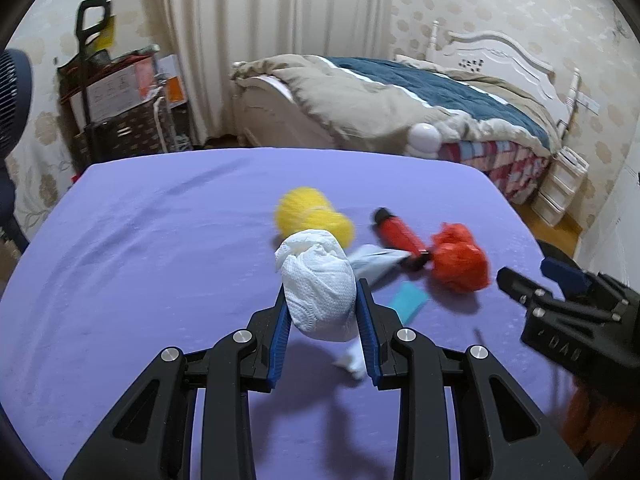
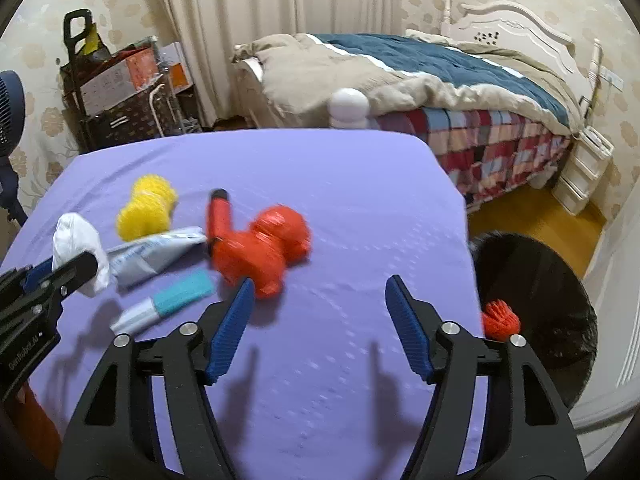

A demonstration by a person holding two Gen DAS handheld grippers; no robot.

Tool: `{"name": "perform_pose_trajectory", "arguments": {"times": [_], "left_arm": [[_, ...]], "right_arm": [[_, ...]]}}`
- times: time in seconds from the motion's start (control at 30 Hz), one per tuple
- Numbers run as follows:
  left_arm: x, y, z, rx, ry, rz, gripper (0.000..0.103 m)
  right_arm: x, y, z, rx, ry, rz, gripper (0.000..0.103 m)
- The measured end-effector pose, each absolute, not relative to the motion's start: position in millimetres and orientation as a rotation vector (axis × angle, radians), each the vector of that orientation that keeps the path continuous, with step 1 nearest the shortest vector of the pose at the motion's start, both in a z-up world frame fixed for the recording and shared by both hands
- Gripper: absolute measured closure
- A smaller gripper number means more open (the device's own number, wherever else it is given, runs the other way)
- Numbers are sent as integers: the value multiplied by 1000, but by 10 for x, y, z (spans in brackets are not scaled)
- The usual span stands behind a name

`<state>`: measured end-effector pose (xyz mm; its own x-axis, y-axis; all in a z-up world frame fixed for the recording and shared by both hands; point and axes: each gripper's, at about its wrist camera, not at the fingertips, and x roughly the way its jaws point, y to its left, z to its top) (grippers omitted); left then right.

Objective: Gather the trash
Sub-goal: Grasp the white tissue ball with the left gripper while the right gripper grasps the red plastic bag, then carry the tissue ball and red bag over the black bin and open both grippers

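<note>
Left gripper (image 1: 322,308): its two blue pads squeeze a white paper wad (image 1: 318,284). The wad is lifted a little above the purple table (image 1: 160,240). A bit of the paper hangs down below the pads.
Right gripper (image 2: 320,320): its jaws are spread wide apart. Nothing is between them. It hangs over a bare part of the table.
Yellow ball (image 2: 146,208): crumpled and bumpy, it lies on the table, far from the camera, behind the other trash.
Orange ball (image 2: 264,248): crumpled, it lies on the table near the middle. It is just in front of the right gripper's left pad.
Red tube (image 2: 219,216): it has a black tip and it lies touching the orange ball.
Grey wrapper (image 2: 156,254): flat and crinkled, it lies between the yellow ball and the red tube.
Teal and white packet (image 2: 168,300): it lies flat on the table, close to the grey wrapper.
Black bin (image 2: 540,300): it stands on the floor beside the right edge of the table. One orange scrap (image 2: 500,316) is inside it.
Room: a bed (image 1: 400,92) with a blue and tan blanket stands behind the table.
</note>
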<state>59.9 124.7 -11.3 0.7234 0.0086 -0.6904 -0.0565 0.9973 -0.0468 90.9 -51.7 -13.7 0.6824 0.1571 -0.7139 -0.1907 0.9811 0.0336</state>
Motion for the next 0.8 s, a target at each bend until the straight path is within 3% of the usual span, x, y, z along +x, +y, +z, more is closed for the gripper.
{"name": "perform_pose_trajectory", "arguments": {"times": [0.57, 0.7, 0.8], "left_arm": [[498, 1936, -359, -131, 803, 164, 71], [490, 1918, -387, -135, 810, 156, 71], [472, 1889, -387, -136, 811, 149, 71]], "right_arm": [[1258, -20, -334, -89, 875, 203, 34], [1254, -28, -384, -93, 899, 215, 60], [1223, -50, -389, -93, 898, 217, 61]]}}
